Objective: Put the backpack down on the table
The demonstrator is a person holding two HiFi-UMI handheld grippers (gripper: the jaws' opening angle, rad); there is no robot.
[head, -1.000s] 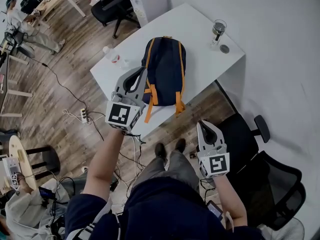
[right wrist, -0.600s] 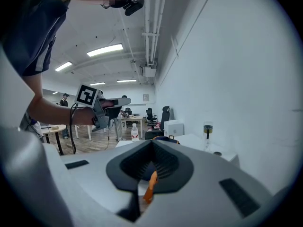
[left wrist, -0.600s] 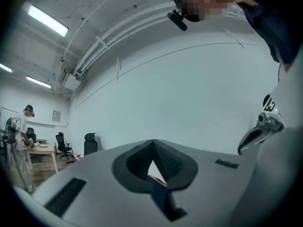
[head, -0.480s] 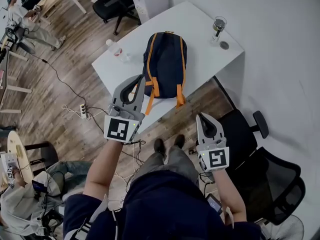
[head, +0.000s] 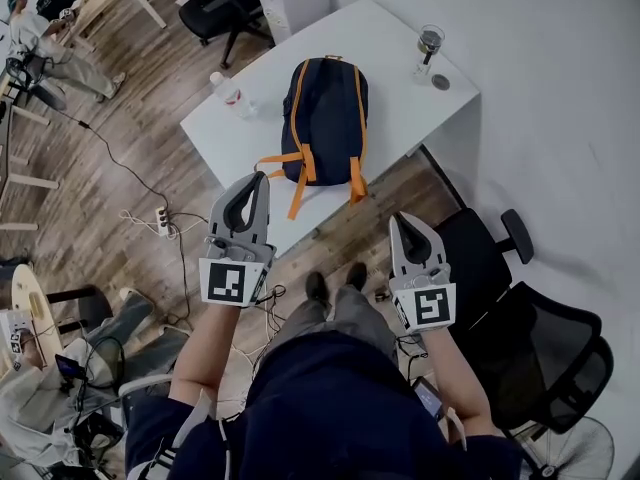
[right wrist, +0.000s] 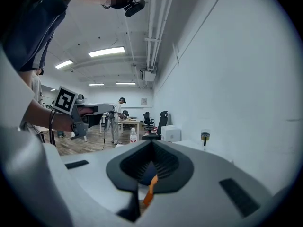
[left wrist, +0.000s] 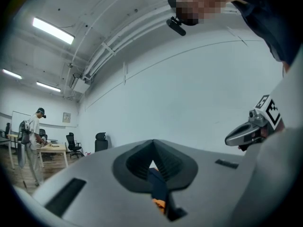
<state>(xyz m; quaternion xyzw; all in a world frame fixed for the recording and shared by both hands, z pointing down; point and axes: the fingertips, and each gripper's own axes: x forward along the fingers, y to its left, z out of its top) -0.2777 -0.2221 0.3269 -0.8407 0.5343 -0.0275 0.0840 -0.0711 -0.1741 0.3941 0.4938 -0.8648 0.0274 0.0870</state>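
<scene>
The navy backpack [head: 328,108] with orange straps lies flat on the white table [head: 420,118], and one orange strap [head: 277,159] loops out at its left. My left gripper [head: 260,176] hangs shut and empty off the table's near edge, short of that strap. My right gripper [head: 401,218] is also shut and empty, off the table's near right corner. In the left gripper view the closed tips [left wrist: 152,142] frame a strip of the backpack [left wrist: 157,187]. Behind the right gripper's closed tips [right wrist: 151,143], an orange strap [right wrist: 150,189] shows.
A plastic bottle [head: 228,95] lies on the table left of the backpack. A glass [head: 430,43] and a small round lid [head: 439,82] sit at the far right corner. A black office chair [head: 500,268] stands to my right. Cables and a power strip [head: 163,226] lie on the floor.
My left gripper has drawn back from the backpack's left side toward my body, and stayed shut. The backpack stays on the table. The right gripper has barely moved.
</scene>
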